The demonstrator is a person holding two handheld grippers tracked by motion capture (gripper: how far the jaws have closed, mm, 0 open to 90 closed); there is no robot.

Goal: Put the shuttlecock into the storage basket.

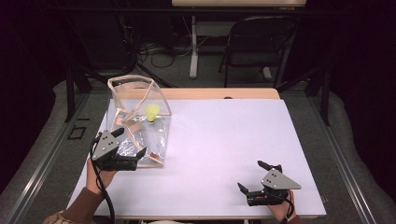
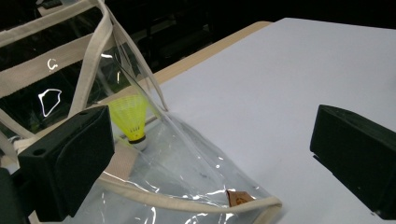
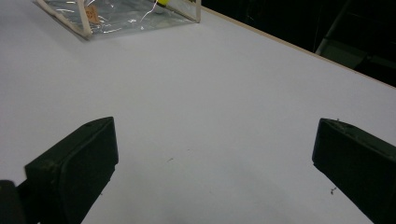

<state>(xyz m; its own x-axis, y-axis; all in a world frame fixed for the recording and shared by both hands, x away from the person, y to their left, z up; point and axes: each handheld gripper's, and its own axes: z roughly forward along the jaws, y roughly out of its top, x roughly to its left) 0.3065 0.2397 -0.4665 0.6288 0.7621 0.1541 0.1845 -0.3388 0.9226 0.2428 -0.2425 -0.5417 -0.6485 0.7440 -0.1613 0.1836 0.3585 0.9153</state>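
A clear plastic bag (image 1: 137, 119) with beige trim stands at the left of the white table (image 1: 224, 140), its mouth held up. A yellow shuttlecock (image 1: 152, 112) sits inside it, cork end down (image 2: 130, 119). My left gripper (image 1: 130, 143) is open at the bag's near end. In the left gripper view the bag's bottom corner (image 2: 252, 203) lies between the wide-apart jaws of the left gripper (image 2: 212, 140). My right gripper (image 1: 251, 176) rests open near the table's front right with bare table between the jaws (image 3: 215, 154). The bag (image 3: 116, 14) lies far off in that view.
A strip of wooden tabletop (image 1: 219, 93) runs along the far edge of the white sheet. Behind the table stand a dark folding chair (image 1: 259, 42) and a white table leg (image 1: 193, 46), with cables on the floor.
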